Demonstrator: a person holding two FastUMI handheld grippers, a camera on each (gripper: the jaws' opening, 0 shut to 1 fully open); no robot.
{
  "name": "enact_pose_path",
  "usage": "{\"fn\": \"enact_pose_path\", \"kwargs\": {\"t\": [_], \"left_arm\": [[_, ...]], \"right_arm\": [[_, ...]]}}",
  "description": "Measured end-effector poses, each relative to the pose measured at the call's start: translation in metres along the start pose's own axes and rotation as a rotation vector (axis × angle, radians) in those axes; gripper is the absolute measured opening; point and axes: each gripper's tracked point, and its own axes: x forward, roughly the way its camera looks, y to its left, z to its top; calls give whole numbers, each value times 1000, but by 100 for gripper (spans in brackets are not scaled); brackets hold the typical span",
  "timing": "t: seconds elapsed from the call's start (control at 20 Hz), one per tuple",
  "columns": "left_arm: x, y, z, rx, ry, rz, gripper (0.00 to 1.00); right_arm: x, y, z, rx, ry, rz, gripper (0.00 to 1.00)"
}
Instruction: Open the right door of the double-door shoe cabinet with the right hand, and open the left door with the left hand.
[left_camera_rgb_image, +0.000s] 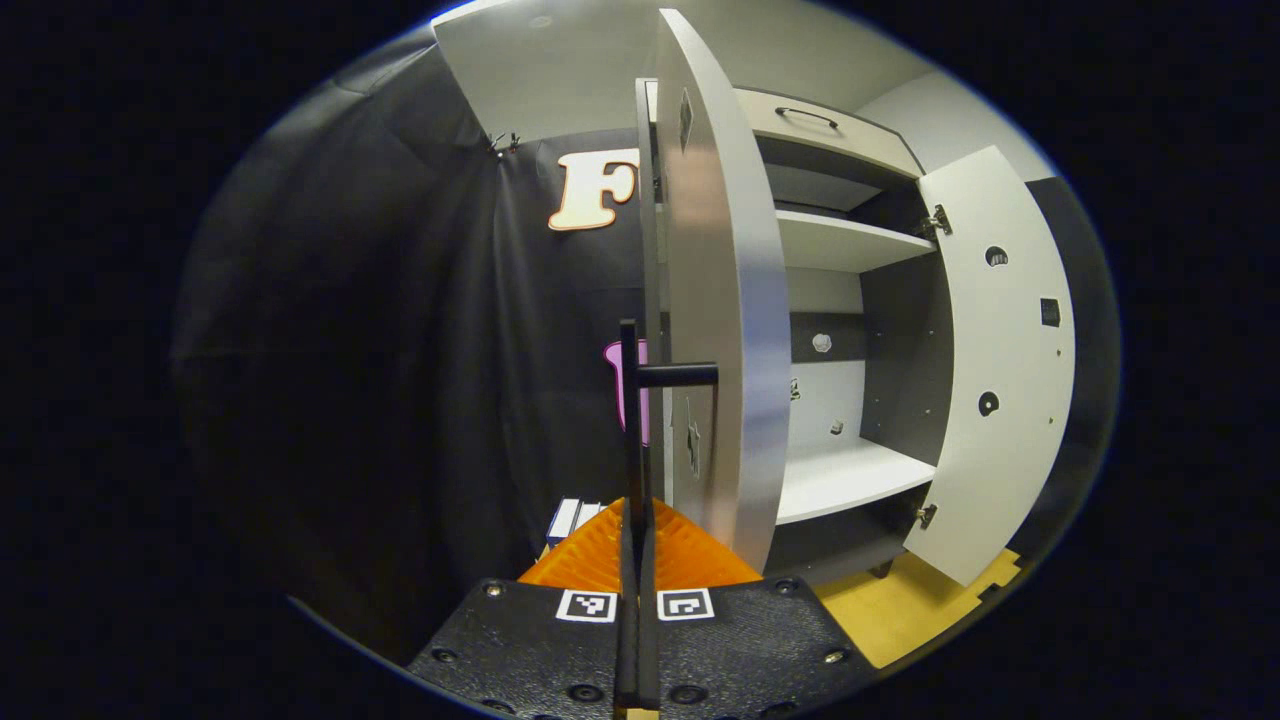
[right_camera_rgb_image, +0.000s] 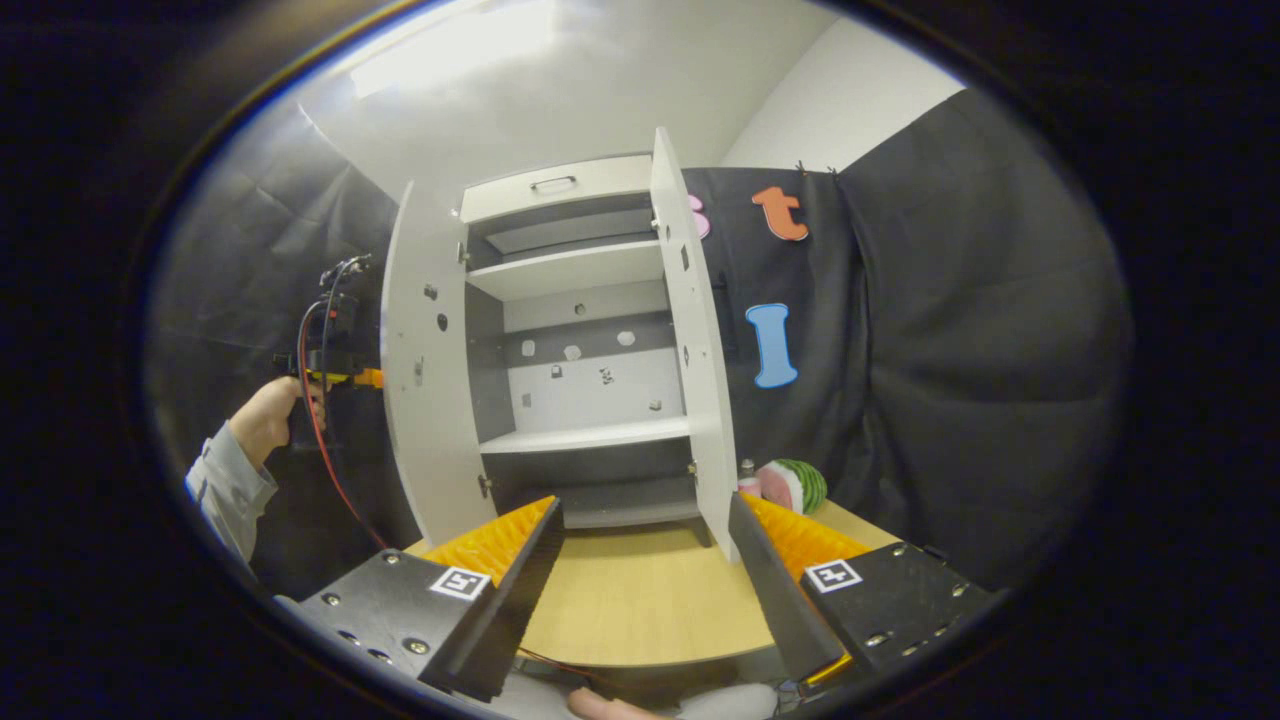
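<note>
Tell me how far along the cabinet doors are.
Both are swung out. The right door stands wide and the right gripper is open, clear of it. The left door is open too, with the left gripper shut on its handle. Left to do: release that handle.

Double-door shoe cabinet (right_camera_rgb_image: 575, 400), white, standing open at the rear edge of the tabletop.
Left door (right_camera_rgb_image: 425, 370) and right door (right_camera_rgb_image: 695, 330) both swung outward; bare shelves inside; a dark bar handle (left_camera_rgb_image: 675, 375) projects from the left door.
</note>
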Motion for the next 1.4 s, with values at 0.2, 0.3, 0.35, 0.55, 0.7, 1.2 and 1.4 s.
{"fn": "enact_pose_path", "kwargs": {"t": [0.2, 0.3, 0.35, 0.55, 0.7, 1.2, 1.4], "left_arm": [[3, 8, -9, 42, -10, -22, 5], [2, 6, -6, 46, -18, -20, 0], [3, 5, -6, 42, -22, -24, 1], [3, 2, -6, 35, -36, -54, 2], [-2, 6, -5, 39, -57, -33, 6], [-59, 21, -18, -41, -76, 102, 80], [-93, 2, -20, -29, -81, 95, 86]], "right_arm": [[2, 3, -2, -16, 8, -9, 94], [1, 6, -3, -22, 9, -7, 94], [1, 7, -3, -23, 9, -4, 94], [2, 10, -4, -27, 9, 4, 94], [2, 12, -7, -18, 3, 24, 99], [4, 16, -10, 8, 8, 18, 98], [0, 13, -9, 11, 3, 7, 94]]}}
